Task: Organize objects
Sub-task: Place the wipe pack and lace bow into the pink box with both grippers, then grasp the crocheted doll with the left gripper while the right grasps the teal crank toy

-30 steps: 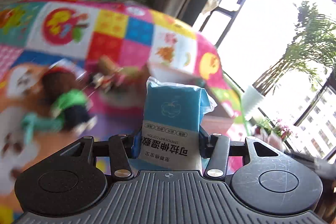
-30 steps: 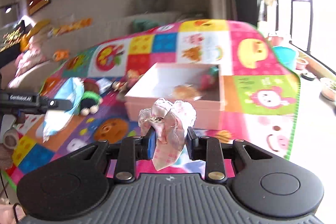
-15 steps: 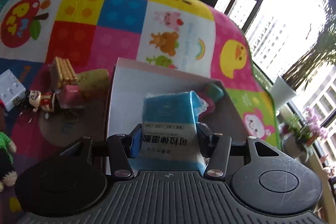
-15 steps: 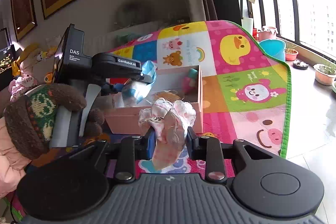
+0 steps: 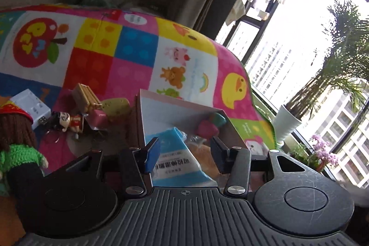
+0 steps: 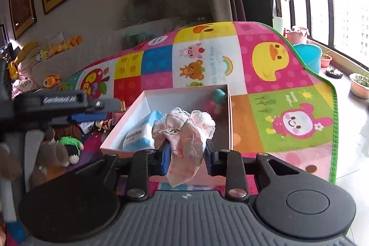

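Now left hand-held gripper [image 5: 184, 151] spread above glossy tissue pack [image 5: 177, 160], right hand-held gripper [image 6: 186, 153] clamping lacy bow [image 6: 184, 137]

The tissue pack's [image 5: 177, 160] near end is hidden behind the left gripper's body. The doll [image 5: 16, 149] is cut by the left wrist picture's edge. The bow [image 6: 184, 142] hides part of the box's [image 6: 229, 121] inside.
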### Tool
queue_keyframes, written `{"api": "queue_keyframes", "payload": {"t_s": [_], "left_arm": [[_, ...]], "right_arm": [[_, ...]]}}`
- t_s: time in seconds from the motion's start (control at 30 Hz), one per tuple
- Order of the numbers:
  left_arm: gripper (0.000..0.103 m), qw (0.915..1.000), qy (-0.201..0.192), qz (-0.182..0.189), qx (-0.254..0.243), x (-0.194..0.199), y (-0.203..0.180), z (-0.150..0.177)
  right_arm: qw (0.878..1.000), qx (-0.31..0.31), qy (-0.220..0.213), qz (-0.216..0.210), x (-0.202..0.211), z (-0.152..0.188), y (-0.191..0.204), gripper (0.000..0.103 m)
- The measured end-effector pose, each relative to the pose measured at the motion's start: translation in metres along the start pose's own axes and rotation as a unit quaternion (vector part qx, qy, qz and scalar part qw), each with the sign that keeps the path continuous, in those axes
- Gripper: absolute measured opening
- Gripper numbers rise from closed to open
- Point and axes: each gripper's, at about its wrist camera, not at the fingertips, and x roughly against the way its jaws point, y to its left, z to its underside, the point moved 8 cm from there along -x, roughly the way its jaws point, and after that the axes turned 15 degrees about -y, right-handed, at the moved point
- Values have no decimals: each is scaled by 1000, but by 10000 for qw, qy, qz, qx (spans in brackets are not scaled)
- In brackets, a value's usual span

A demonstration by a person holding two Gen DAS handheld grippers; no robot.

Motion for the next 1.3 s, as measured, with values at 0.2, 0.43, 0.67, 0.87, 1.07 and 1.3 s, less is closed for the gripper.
{"api": "queue_keyframes", "payload": {"t_s": [0.2, 0.43, 0.67, 0.87, 1.07, 1.3], "left_arm": [[52, 9967, 307, 135, -737, 46, 12, 35], [52, 9949, 761, -154, -649, 69, 55, 67], [51, 9946, 264, -894, -467, 94, 95, 51], [51, 9831, -552, -1737, 179, 104, 137, 7], [51, 9716, -403, -2308, 344, 78, 171, -12], [60, 9714, -35, -2373, 131, 26, 181, -2]], "right_arm": [[9953, 167, 940, 144, -68, 3, -1, 29], [9812, 201, 1912, 188, -103, 31, 0, 45], [9899, 451, 1308, 309, -68, 18, 14, 79], [9983, 408, 373, 200, -14, 4, 25, 95], [9998, 190, 84, -74, 17, 39, 50, 100], [9985, 320, 278, -361, 21, 85, 83, 100]]}}
